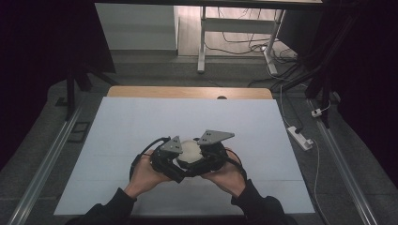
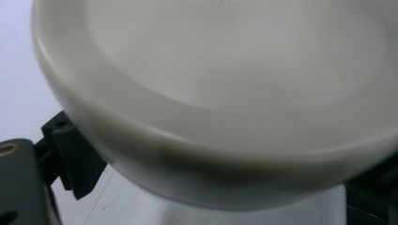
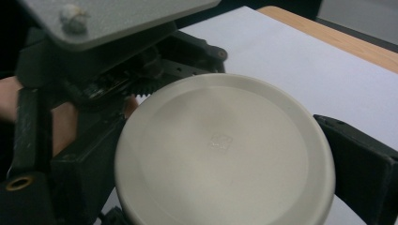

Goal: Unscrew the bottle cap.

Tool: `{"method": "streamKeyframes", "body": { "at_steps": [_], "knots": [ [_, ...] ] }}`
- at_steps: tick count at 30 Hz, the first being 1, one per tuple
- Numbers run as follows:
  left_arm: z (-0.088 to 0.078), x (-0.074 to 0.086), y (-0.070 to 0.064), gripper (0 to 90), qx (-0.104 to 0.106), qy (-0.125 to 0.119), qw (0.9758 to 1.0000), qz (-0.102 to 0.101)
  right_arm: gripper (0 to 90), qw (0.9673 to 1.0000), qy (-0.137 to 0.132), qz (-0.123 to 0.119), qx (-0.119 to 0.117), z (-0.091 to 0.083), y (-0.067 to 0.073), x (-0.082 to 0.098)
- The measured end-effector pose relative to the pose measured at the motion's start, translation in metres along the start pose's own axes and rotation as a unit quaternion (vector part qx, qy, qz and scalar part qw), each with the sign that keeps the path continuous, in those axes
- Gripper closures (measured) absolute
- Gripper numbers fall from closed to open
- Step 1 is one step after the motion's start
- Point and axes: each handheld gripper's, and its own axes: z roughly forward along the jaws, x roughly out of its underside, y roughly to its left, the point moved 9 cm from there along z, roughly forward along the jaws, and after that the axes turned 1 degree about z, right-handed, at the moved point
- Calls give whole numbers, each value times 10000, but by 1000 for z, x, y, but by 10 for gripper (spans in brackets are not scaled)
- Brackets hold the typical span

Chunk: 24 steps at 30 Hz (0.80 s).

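a: what's in hand?
b: a round off-white lid [image 1: 190, 151], lower centre of the high view, between both grippers, above the white sheet [image 1: 141, 126] on the worktop [image 1: 187, 92].
a: left gripper?
b: left gripper [image 1: 174, 161] sits at the lid's left side, person's left hand [image 1: 148, 174] behind it. in the left gripper view the lid [image 2: 225, 93] covers most of the frame, blurred, a black jaw at lower left touching its rim. the other jaw is dark at the lower right edge. looks clamped on the lid.
a: right one?
b: right gripper [image 1: 206, 159] at the lid's right, right hand [image 1: 228, 176] below it. in the right gripper view the lid [image 3: 225, 150] lies flat-side up between the two jaws, both against its rim, so it's holding the lid. the left gripper [image 3: 117, 79] is in the upper left of that frame.
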Motion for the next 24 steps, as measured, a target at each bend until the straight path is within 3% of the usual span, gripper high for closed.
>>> {"method": "streamKeyframes", "body": {
  "at_steps": [5, 10, 13, 17, 20, 24],
  "knots": [
    [-2, 0, -4, 75, 315, -34, 9994, 122, 72, 9988, -16, -136, -479, -4, 2, -1],
    [-2, 2, -7, 75, 533, -14, 9983, 248, 72, 9948, 30, -328, -965, -6, 4, 2],
    [-2, 2, -10, 75, 634, -4, 9973, 370, 72, 9907, 41, -477, -1272, -7, 5, 3],
    [-3, 2, -13, 75, 700, 2, 9964, 487, 71, 9820, -39, -808, -1705, -10, 7, 4],
    [-2, 2, -13, 75, 681, -4, 9965, 484, 67, 9804, -46, -888, -1760, -11, 7, 5],
    [-3, 1, -10, 75, 543, -48, 9979, 354, 0, 9850, -42, -781, -1541, -11, 7, 3]
  ]
}}
